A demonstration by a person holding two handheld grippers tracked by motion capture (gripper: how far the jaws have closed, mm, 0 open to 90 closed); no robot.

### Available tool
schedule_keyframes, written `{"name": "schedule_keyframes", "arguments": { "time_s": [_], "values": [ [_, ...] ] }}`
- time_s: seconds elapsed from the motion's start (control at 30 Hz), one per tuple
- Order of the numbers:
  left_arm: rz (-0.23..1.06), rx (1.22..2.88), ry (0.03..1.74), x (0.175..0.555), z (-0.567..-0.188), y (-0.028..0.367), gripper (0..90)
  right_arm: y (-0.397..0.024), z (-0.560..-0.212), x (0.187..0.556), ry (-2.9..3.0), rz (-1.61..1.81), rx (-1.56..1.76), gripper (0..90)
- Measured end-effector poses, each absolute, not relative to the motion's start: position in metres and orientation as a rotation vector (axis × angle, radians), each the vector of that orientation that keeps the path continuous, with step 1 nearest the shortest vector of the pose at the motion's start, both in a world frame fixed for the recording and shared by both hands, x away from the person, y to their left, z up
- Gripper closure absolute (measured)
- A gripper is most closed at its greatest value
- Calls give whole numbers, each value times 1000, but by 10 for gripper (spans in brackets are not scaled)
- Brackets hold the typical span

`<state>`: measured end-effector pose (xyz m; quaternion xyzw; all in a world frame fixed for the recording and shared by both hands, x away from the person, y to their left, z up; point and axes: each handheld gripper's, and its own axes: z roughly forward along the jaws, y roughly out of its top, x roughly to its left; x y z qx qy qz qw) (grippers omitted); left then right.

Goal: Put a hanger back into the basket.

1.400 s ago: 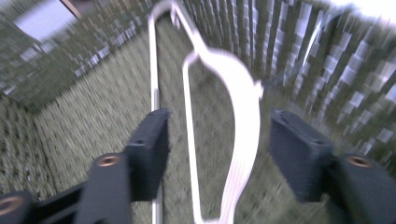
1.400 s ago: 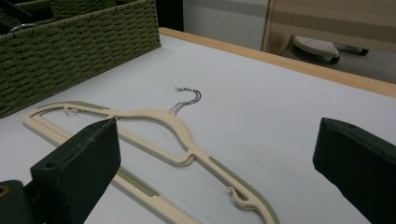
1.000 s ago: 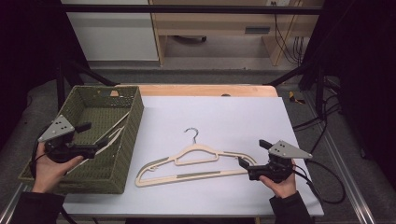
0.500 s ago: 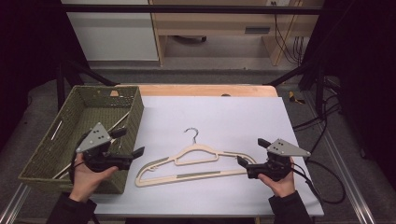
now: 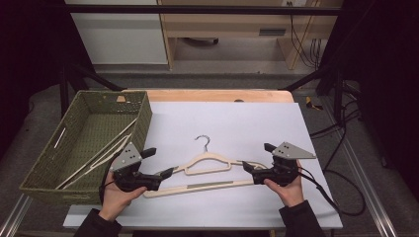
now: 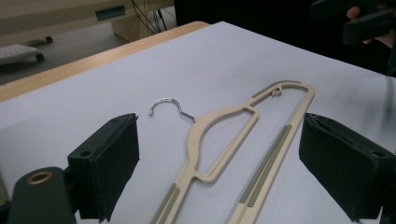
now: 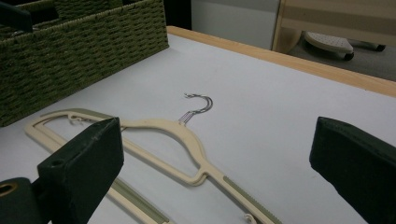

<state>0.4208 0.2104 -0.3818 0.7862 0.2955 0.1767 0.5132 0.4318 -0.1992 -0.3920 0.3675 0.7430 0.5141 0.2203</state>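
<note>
From the high view, we see the cream hanger [image 5: 207, 170] lying flat on the white table [image 5: 296, 123], between our left gripper [image 5: 158, 163] and right gripper [image 5: 254, 165], beside the green basket [image 5: 59, 185]. In the left gripper view our jaws stand wide apart over the hanger's [image 6: 219, 154] end. In the right gripper view, the jaws likewise gape over its [image 7: 187, 144] other end.

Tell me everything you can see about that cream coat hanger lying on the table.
The hanger looks like cream plastic, with a thin silver metal hook pointing away from the person. Greyish ribbed strips run along its lower bar and shoulders, and small notches sit near the ends. In the right gripper view the hook looks doubled, so two may be stacked. It lies flat on the white table, beside the green woven basket. Both open grippers flank its ends; contact is unclear.
</note>
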Motion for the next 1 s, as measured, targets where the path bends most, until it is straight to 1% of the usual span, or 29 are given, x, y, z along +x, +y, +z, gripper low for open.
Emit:
{"name": "schedule_keyframes", "arguments": {
  "time_s": [0.17,0.47,0.63,0.73,0.77,1.0],
  "values": [
    [391,1952,717,426,-395,201,143,-192,-392,436,2072,1419,1002,38],
    [358,2047,750,441,-415,189,175,-193,-392,434,2069,1404,1005,38],
    [339,2078,819,454,-429,188,194,-195,-391,432,2066,1407,1001,36],
    [351,2104,855,460,-436,188,213,-196,-390,431,2062,1407,1004,36],
    [371,2125,864,462,-440,188,223,-197,-389,430,2059,1408,1006,37],
    [375,2165,886,467,-448,187,338,-199,-389,429,2061,1411,996,38]
  ]
}}
